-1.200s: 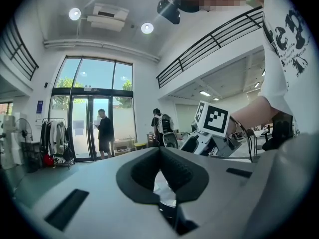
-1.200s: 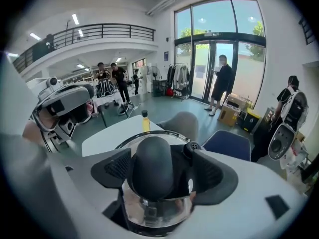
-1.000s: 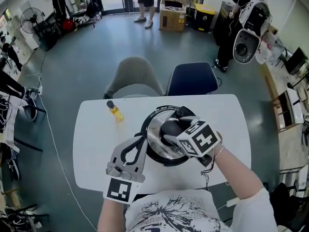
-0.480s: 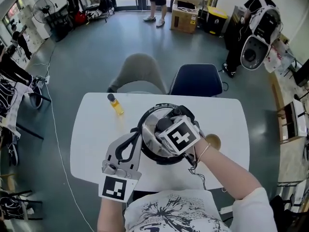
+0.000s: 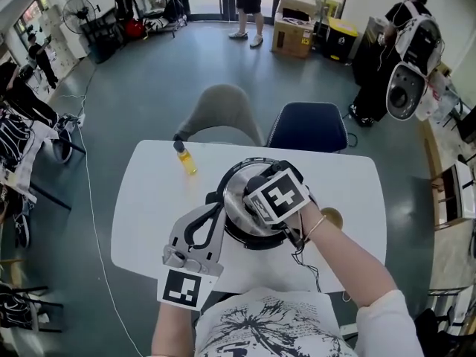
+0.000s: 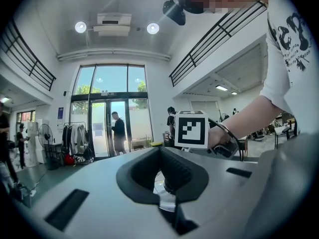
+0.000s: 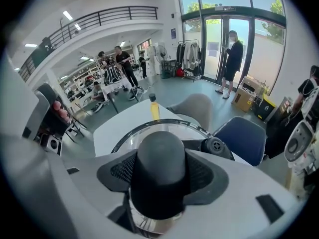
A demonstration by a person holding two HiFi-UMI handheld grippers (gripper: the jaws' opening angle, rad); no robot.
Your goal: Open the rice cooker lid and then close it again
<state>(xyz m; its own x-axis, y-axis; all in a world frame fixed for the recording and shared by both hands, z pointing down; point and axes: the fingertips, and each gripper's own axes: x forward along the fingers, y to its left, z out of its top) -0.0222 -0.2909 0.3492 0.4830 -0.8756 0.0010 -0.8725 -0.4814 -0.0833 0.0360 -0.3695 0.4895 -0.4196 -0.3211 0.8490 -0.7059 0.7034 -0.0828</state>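
The rice cooker [image 5: 232,199] is set mid-frame on the white table [image 5: 149,199]. Its lid knob [image 7: 159,158] is clamped from above by the right gripper [image 7: 159,183], whose jaws have just been closing. The left gripper [image 5: 214,213], jaws together and empty, is held just beside the cooker's lower left.

Your white table [image 5: 149,214] carries a small bottle [image 5: 184,159] of yellow liquid, upright near its far left edge. Toward the right lies a round tan thing [image 5: 332,218], perhaps a cup. Beyond, a grey chair [image 5: 223,110] and a blue chair [image 5: 309,125] stand side by side.
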